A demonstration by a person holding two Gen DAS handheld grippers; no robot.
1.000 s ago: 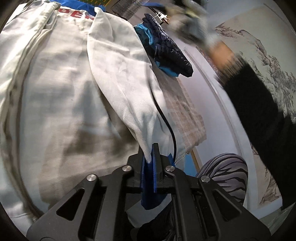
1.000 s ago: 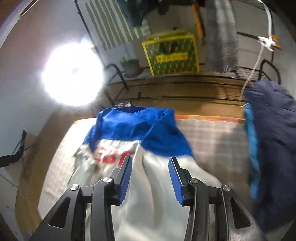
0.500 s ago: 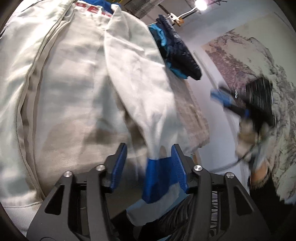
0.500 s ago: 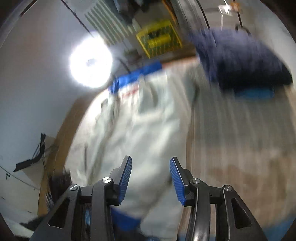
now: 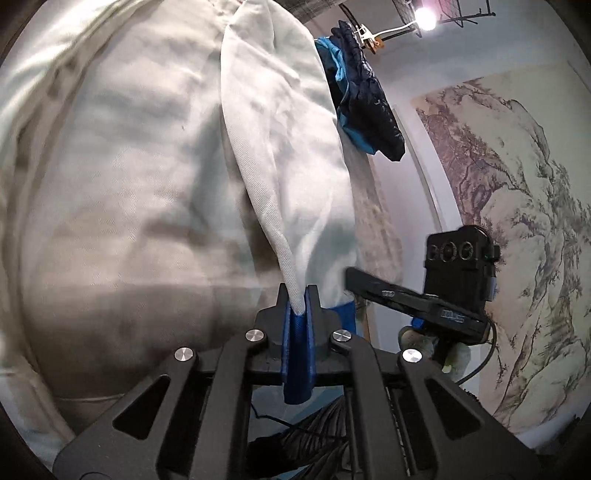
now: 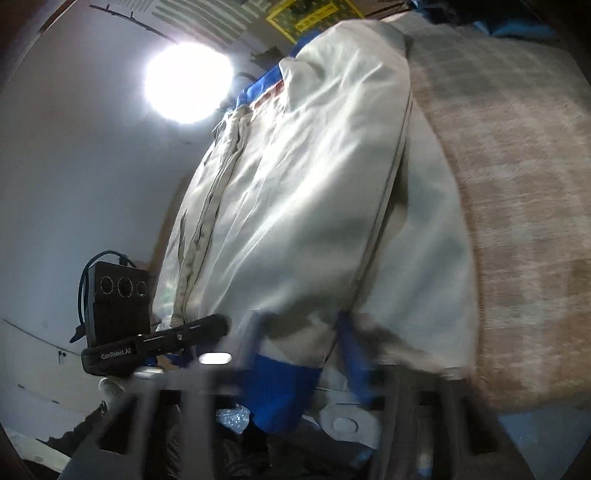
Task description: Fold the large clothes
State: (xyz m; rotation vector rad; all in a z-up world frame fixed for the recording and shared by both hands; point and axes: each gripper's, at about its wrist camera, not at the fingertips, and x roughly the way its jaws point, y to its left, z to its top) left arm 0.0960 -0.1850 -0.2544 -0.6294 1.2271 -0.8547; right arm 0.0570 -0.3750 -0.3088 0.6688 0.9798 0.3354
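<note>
A large cream-white jacket (image 5: 122,177) with blue trim lies spread on a checked cloth surface; it also shows in the right wrist view (image 6: 314,184). My left gripper (image 5: 298,295) is shut on the white sleeve (image 5: 288,147) near its blue cuff (image 5: 297,354). My right gripper (image 6: 299,325) is blurred, its blue fingers apart, open at the jacket's near edge around the blue cuff (image 6: 280,391). The right gripper also shows in the left wrist view (image 5: 424,295), just right of the sleeve. The left gripper's body shows at the left of the right wrist view (image 6: 155,339).
A dark navy and blue garment (image 5: 365,99) lies at the far end of the checked beige cloth (image 6: 517,177). A landscape painting (image 5: 517,221) hangs on the right wall. A bright lamp (image 6: 188,81) shines at the far left. A yellow-green crate (image 6: 314,18) stands behind.
My left gripper, open half a second ago, has shut again on the sleeve by the cuff. My right gripper has swung from the far collar end down to the jacket's near edge.
</note>
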